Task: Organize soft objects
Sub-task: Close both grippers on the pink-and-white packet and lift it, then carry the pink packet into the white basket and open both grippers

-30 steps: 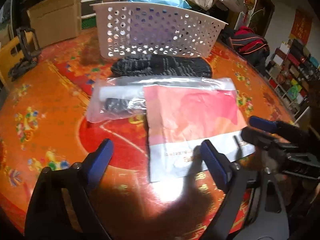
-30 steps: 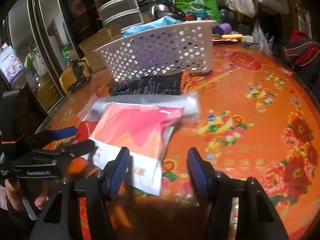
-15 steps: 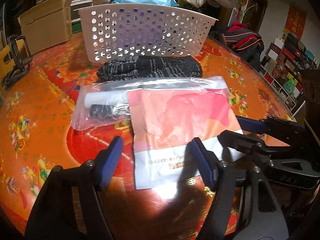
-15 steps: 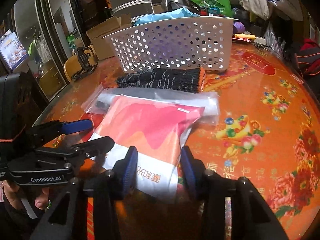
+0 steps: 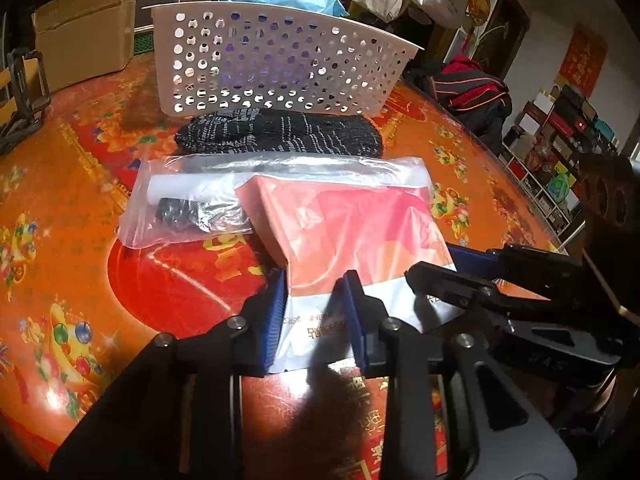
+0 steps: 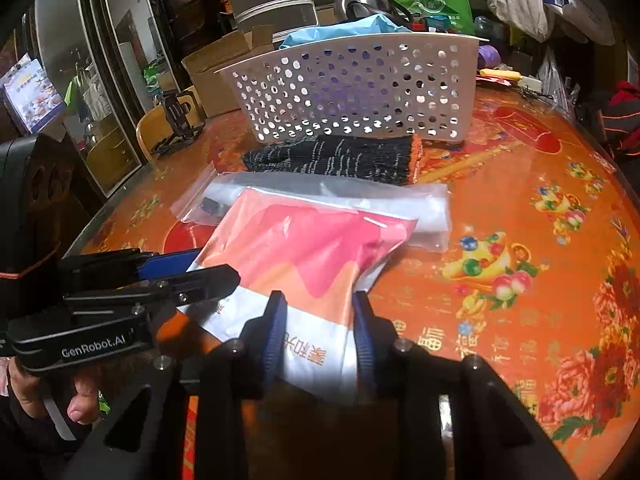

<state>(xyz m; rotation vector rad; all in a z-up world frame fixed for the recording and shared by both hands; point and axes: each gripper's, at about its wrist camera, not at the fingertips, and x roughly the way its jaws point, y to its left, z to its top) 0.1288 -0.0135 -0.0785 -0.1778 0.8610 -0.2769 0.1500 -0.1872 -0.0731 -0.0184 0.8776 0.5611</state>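
A pink, orange and white plastic packet lies on the red-orange table, over a clear bag holding a white roll and a dark item. My left gripper straddles the packet's near left corner, jaws narrowed around it with a gap still showing. My right gripper straddles the near right corner the same way. A dark knitted cloth lies behind the bags, against a white perforated basket. Each gripper shows in the other's view, the right one and the left one.
A cardboard box and a black stand sit at the table's far left. Bags and clutter stand behind the basket. A red and black bag lies beyond the right edge. The patterned tabletop stretches to the right.
Both grippers moved forward onto the packet's near edge and their jaws narrowed from wide open to closely around it. The packet's near end has bunched slightly.
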